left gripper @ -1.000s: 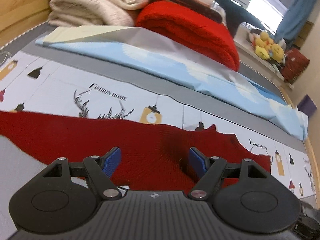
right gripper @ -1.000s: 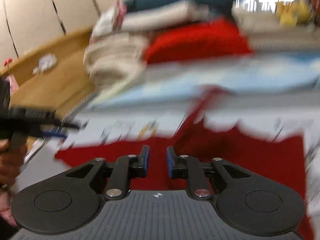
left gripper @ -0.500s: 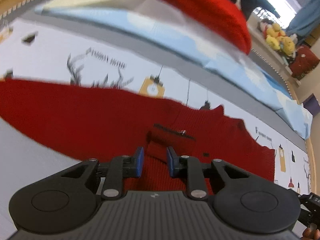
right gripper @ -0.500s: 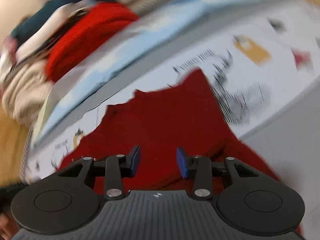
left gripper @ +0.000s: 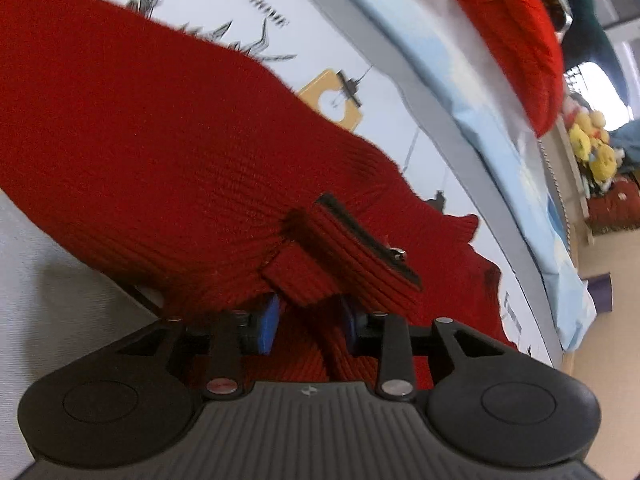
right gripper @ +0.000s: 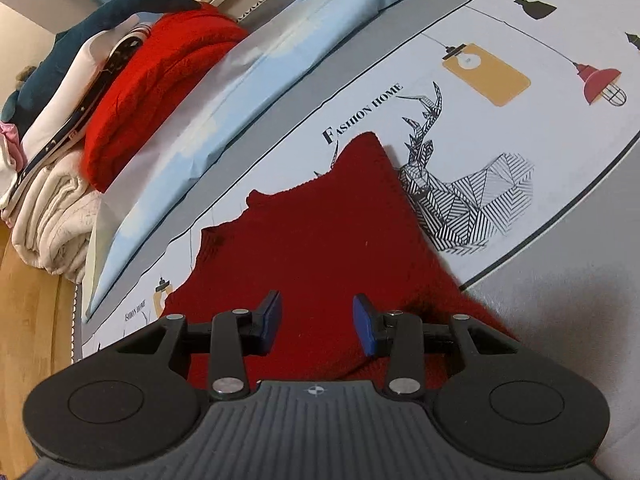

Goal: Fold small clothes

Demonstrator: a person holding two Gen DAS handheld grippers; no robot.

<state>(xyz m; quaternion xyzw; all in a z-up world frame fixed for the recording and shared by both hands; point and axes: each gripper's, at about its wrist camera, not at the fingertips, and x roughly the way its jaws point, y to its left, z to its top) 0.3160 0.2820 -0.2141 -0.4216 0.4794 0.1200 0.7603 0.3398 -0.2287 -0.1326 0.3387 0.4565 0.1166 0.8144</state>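
Note:
A dark red knit garment [left gripper: 168, 128] with a short black zipper [left gripper: 368, 236] lies on a printed bed sheet [left gripper: 328, 60]. My left gripper [left gripper: 308, 320] is shut on a lifted fold of the garment near the zipper, and the cloth rises off the sheet. In the right wrist view the same garment [right gripper: 320, 248] lies flat, one corner pointing away. My right gripper [right gripper: 316, 316] is open just above the garment's near part, with nothing between its blue pads [right gripper: 366, 318].
A folded light blue sheet [right gripper: 248, 92] lies along the far side. Behind it stands a stack with a bright red knit [right gripper: 160, 76], a cream blanket [right gripper: 52, 208] and a dark teal plush [right gripper: 100, 20]. A wooden bed edge [right gripper: 28, 320] runs at left. Yellow plush toys [left gripper: 592, 148] sit far right.
My left gripper closed on the garment near the zipper and lifted a fold of it. My right gripper opened and swung down over the garment's other end.

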